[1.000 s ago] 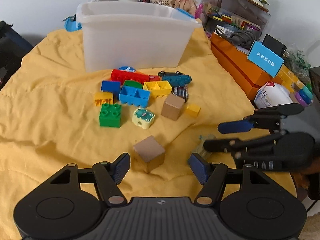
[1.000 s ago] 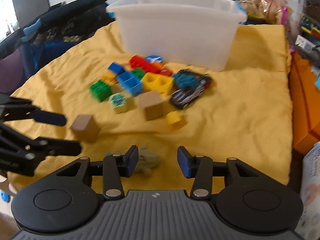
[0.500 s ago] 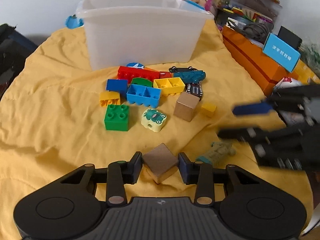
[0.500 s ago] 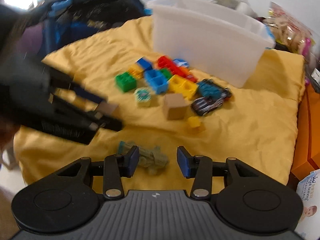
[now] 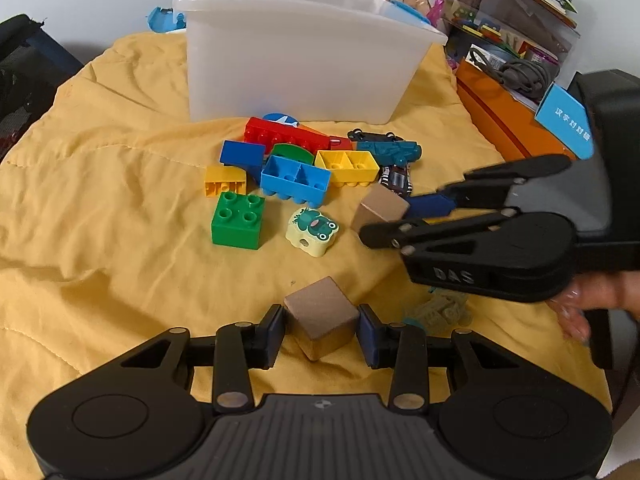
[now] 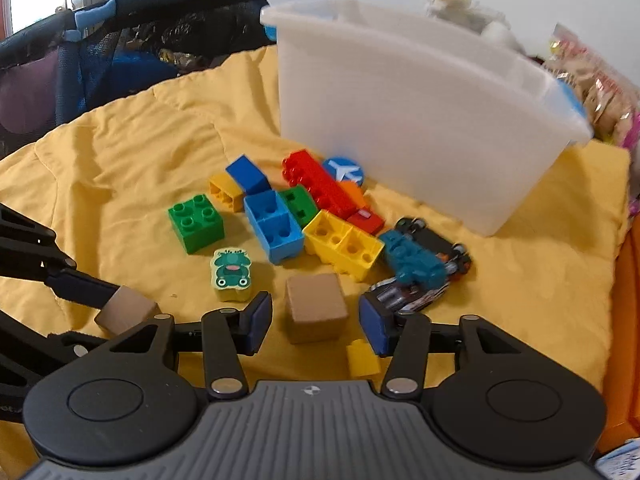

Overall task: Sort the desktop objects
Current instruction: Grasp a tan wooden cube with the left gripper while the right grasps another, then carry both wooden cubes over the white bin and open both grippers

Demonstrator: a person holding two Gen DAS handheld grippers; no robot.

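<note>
My left gripper (image 5: 321, 334) is shut on a wooden cube (image 5: 320, 318) that rests on the yellow cloth (image 5: 120, 200); both pads press its sides. My right gripper (image 6: 316, 324) straddles a second wooden cube (image 6: 316, 312) and its jaws are closing, with small gaps still showing on each side. In the left wrist view the right gripper (image 5: 390, 220) reaches in from the right around that cube (image 5: 380, 208). Behind lie a green brick (image 5: 238, 220), a frog block (image 5: 312, 232), several coloured bricks (image 5: 296, 178) and toy cars (image 5: 390, 150). A white bin (image 5: 296, 60) stands at the back.
A grey-green toy figure (image 5: 440, 312) lies to the right of my left gripper. A small yellow brick (image 6: 362, 358) sits under my right gripper. An orange box (image 5: 504, 120) and stacked clutter (image 5: 512, 20) border the right side, a dark mesh frame (image 6: 120, 40) the left.
My left gripper has closed on the near wooden cube. The right gripper has left the grey-green figure, swung over to the farther cube, and its jaws have narrowed.
</note>
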